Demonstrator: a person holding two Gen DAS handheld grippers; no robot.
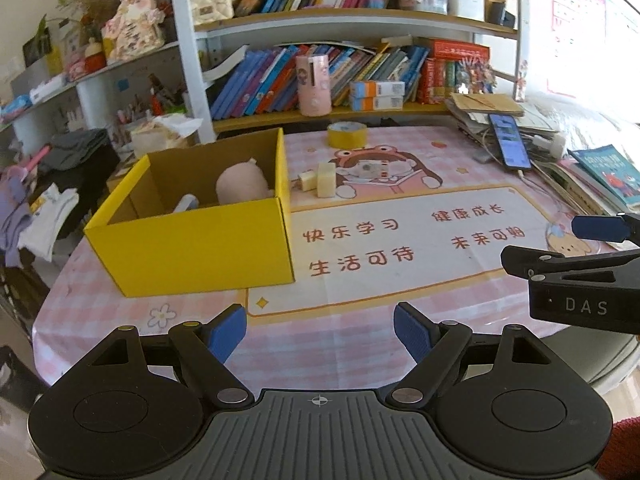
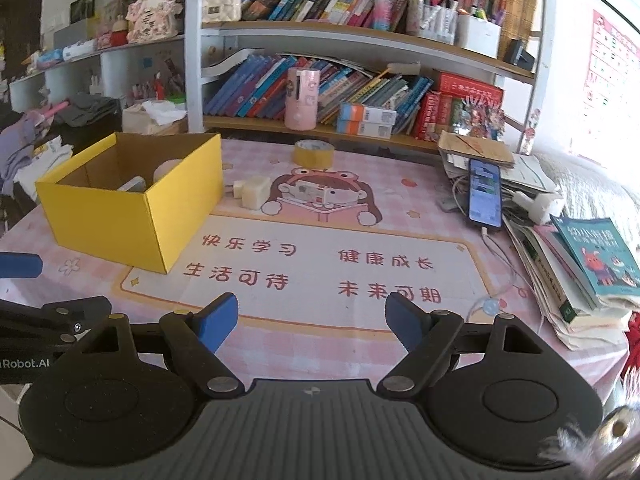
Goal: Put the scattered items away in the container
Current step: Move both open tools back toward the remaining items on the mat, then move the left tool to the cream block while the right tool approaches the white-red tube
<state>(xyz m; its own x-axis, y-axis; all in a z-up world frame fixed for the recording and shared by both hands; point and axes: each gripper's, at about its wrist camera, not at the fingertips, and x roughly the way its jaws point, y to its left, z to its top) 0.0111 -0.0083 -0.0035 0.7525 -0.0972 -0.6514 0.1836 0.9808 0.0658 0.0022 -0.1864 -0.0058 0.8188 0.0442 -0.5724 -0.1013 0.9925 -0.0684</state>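
Ahead and left of the left tongs (image 1: 320,334), which gaped wide and empty, the yellow box (image 1: 192,236) sat on the bench (image 1: 360,344), a pink plush toy (image 1: 240,184) already inside. Just right of the box lay two pale blocks (image 1: 320,179); beyond them, a tape roll (image 1: 347,134). The right tongs (image 2: 312,322) gaped empty too. A fresh pick seemed due: reach forward and close on a block.

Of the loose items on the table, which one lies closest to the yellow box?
The small cream block, beside the bigger cream block; the tape roll and white gadget lie farther from the yellow box.
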